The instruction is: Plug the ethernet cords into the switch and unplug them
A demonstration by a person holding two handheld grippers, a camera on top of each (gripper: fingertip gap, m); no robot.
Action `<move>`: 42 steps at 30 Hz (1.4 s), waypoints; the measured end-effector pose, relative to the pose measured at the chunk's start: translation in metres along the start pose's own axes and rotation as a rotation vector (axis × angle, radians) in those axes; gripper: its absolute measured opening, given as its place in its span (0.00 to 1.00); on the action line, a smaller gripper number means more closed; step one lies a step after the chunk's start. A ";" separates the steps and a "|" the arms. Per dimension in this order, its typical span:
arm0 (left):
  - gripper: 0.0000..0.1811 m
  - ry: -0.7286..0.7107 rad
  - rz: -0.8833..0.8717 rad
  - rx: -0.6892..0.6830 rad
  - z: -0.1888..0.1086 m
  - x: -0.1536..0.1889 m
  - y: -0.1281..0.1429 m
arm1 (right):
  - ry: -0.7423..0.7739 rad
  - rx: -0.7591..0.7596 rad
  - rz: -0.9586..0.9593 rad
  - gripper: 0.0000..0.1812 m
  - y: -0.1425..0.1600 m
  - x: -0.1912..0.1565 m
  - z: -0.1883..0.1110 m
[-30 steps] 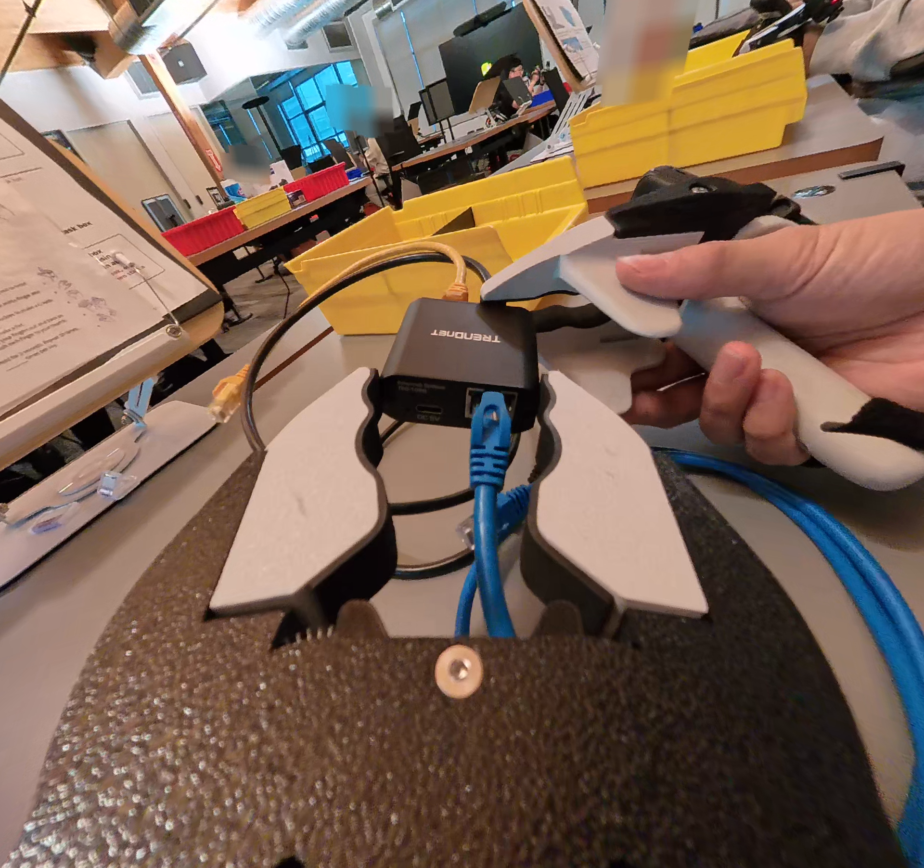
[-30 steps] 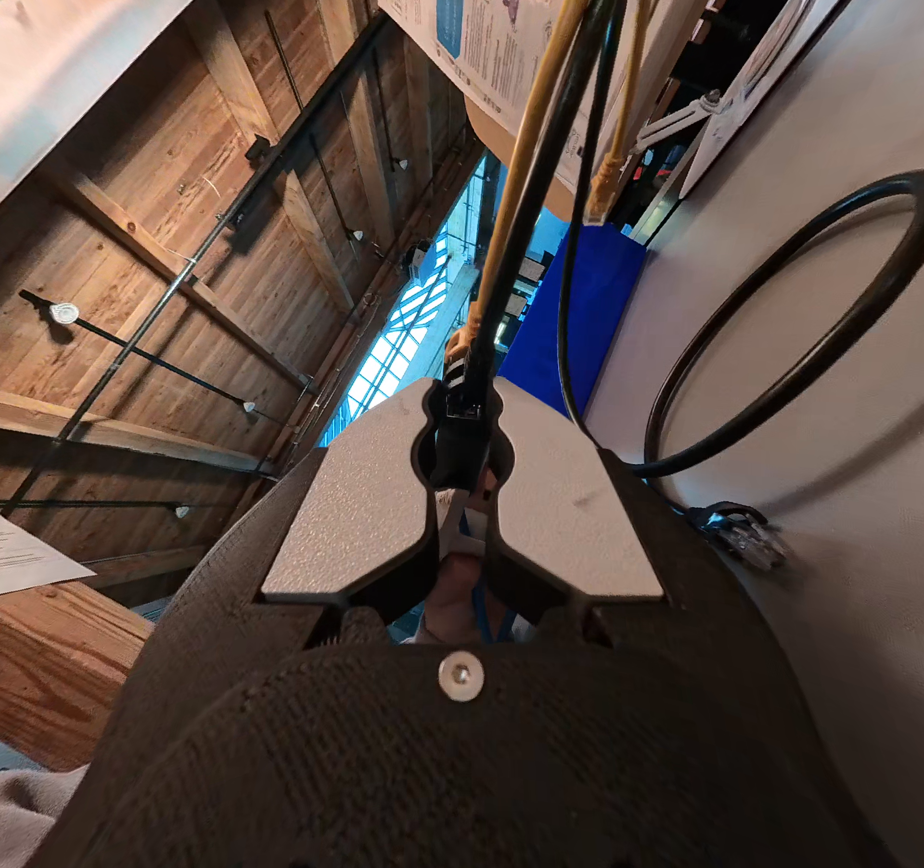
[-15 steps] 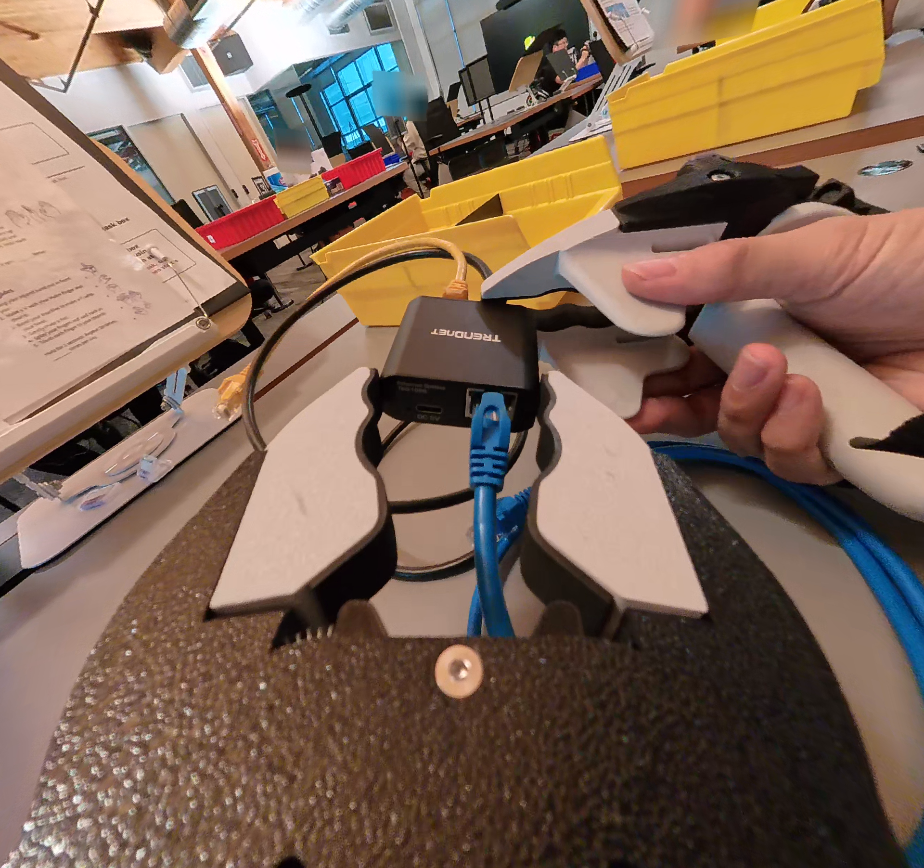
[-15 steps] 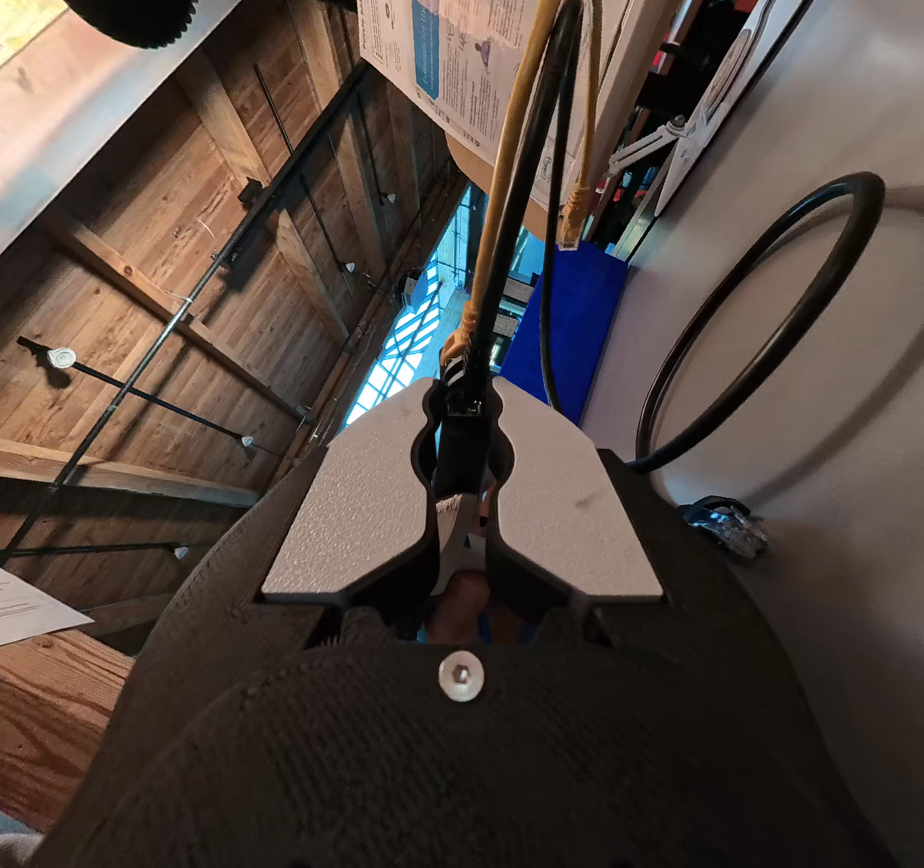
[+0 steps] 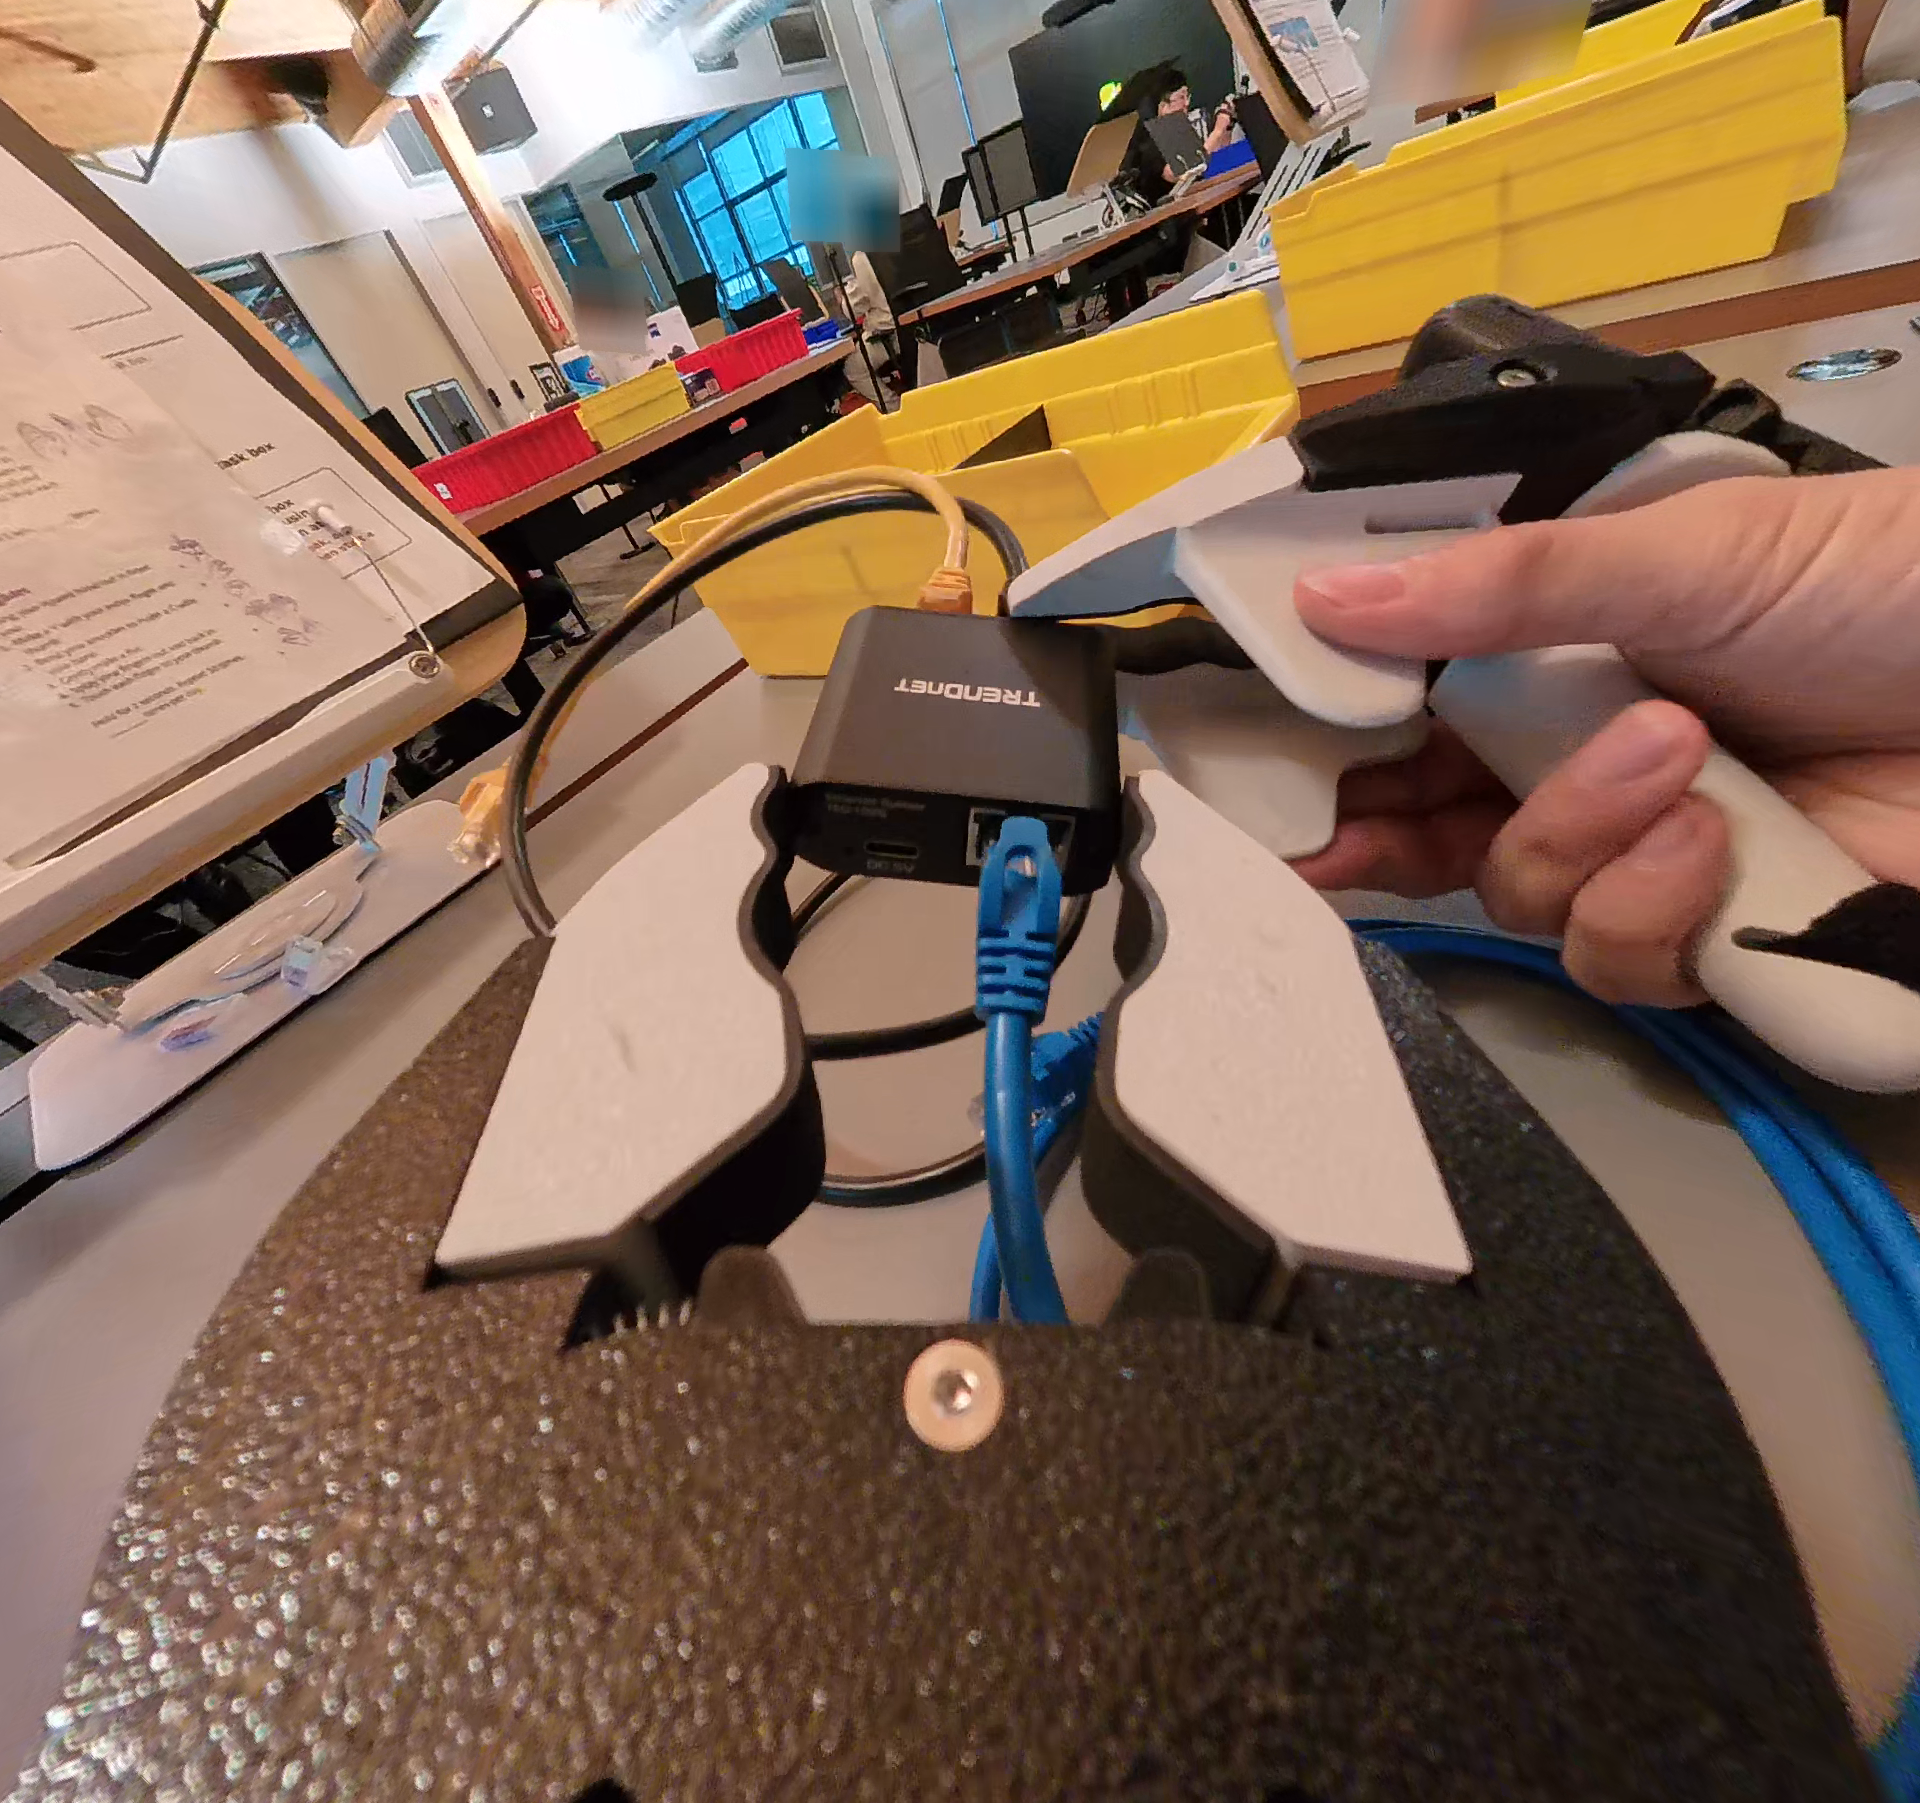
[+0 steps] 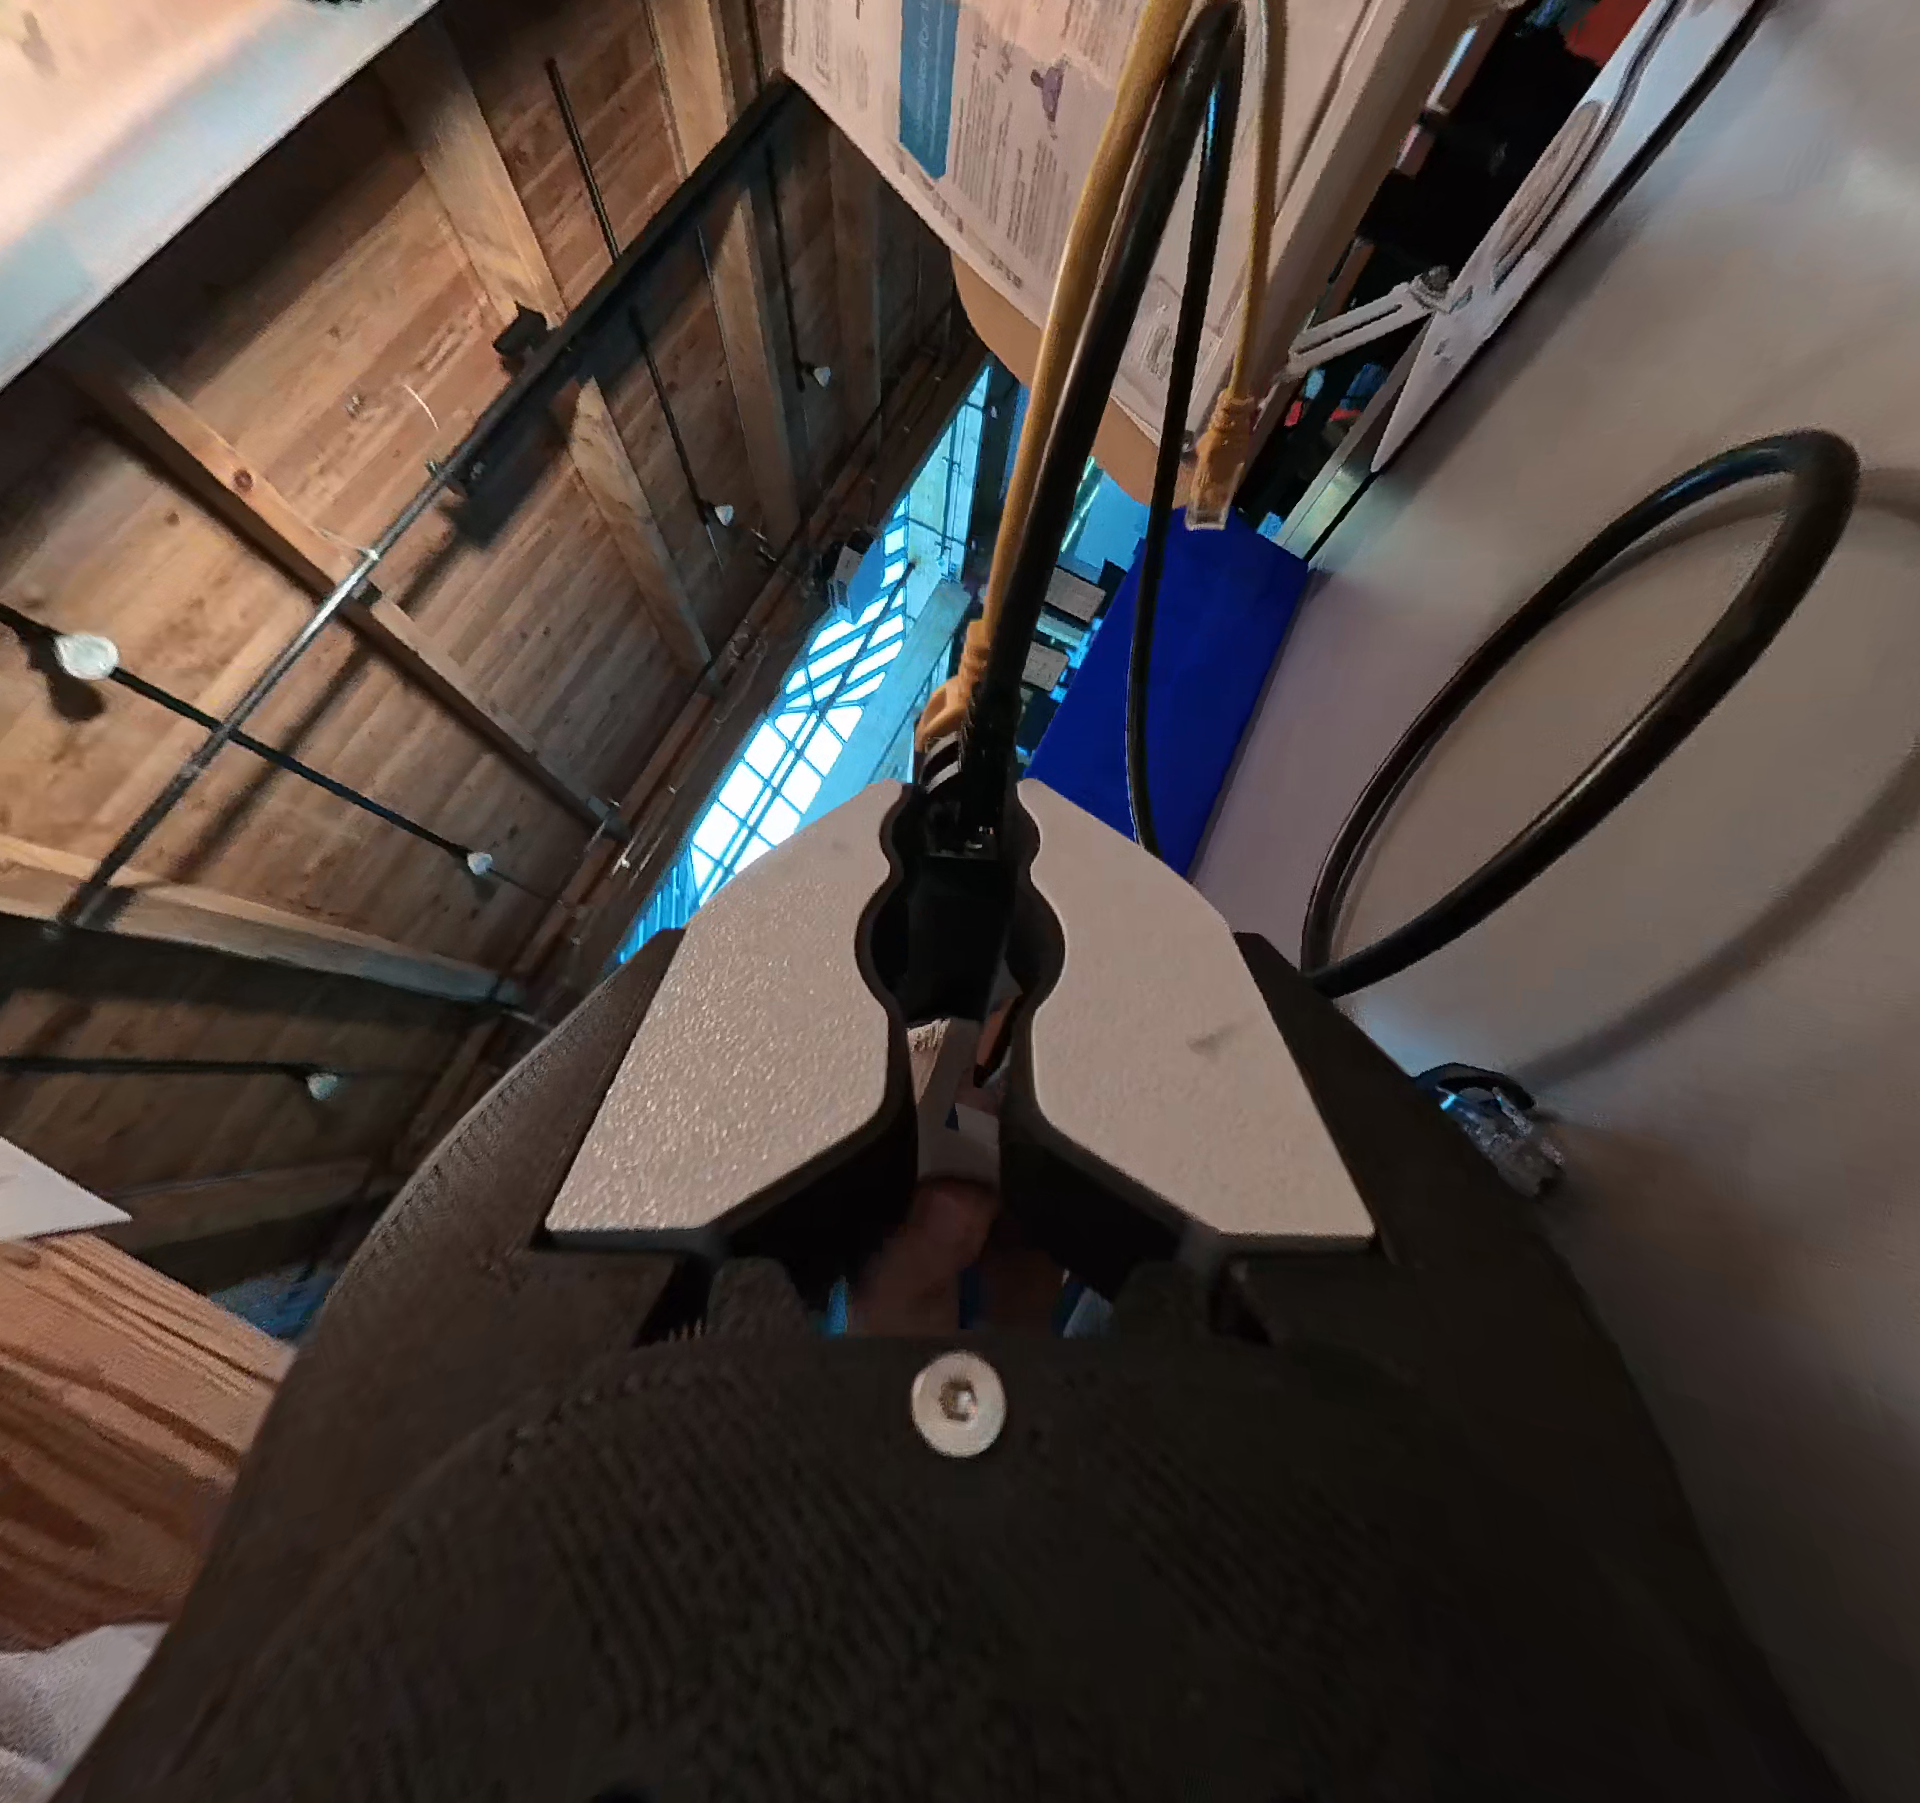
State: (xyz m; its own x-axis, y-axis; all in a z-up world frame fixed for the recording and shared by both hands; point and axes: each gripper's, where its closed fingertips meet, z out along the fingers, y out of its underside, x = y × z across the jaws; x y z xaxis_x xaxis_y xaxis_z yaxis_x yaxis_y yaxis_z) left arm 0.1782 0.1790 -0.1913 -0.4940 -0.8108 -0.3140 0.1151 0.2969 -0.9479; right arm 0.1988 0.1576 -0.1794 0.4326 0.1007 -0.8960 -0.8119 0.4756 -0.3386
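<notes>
In the left wrist view my left gripper (image 5: 951, 803) is shut on the sides of the small black switch (image 5: 956, 714), held just above the table. A blue cord (image 5: 1013, 932) is plugged into its front port. A yellow cord (image 5: 940, 590) is plugged into its back. My right gripper (image 5: 1049, 595), held by a hand, sits at the switch's back right. In the right wrist view the right gripper (image 6: 956, 823) is shut on the black cord's plug (image 6: 951, 880), next to the yellow cord's plug (image 6: 961, 704). Whether the black plug sits in its port is hidden.
The black cord loops over the grey table (image 6: 1579, 714), with a loose plug (image 6: 1496, 1125) lying on it. The yellow cord's free end (image 5: 478, 803) hangs at the left. A document stand (image 5: 208, 610) stands left, yellow bins (image 5: 1039, 465) behind, and coiled blue cable (image 5: 1787, 1161) lies right. Both grippers' tips are close together, under 4 cm apart.
Both grippers keep their holds. The left view has tilted a little, and the stand and bins have slid in the frame. In the right view the cords and table loop have shifted slightly.
</notes>
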 end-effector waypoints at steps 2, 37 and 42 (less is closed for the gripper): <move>0.33 -0.005 0.004 -0.007 0.000 0.000 0.001 | -0.002 -0.028 0.010 0.07 0.001 0.001 0.000; 0.32 -0.194 0.034 -0.076 -0.003 -0.013 -0.002 | -0.099 -0.083 -0.220 0.08 -0.001 -0.006 0.016; 0.32 -0.150 -0.109 -0.008 -0.006 -0.016 -0.001 | -0.075 -0.113 -0.276 0.08 0.002 -0.008 0.021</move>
State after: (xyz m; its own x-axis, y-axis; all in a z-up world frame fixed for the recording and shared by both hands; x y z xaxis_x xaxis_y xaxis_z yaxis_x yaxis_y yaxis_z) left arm 0.1806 0.1953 -0.1846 -0.3687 -0.9045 -0.2143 0.0606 0.2066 -0.9765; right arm 0.2022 0.1758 -0.1669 0.6670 0.0479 -0.7435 -0.6964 0.3946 -0.5994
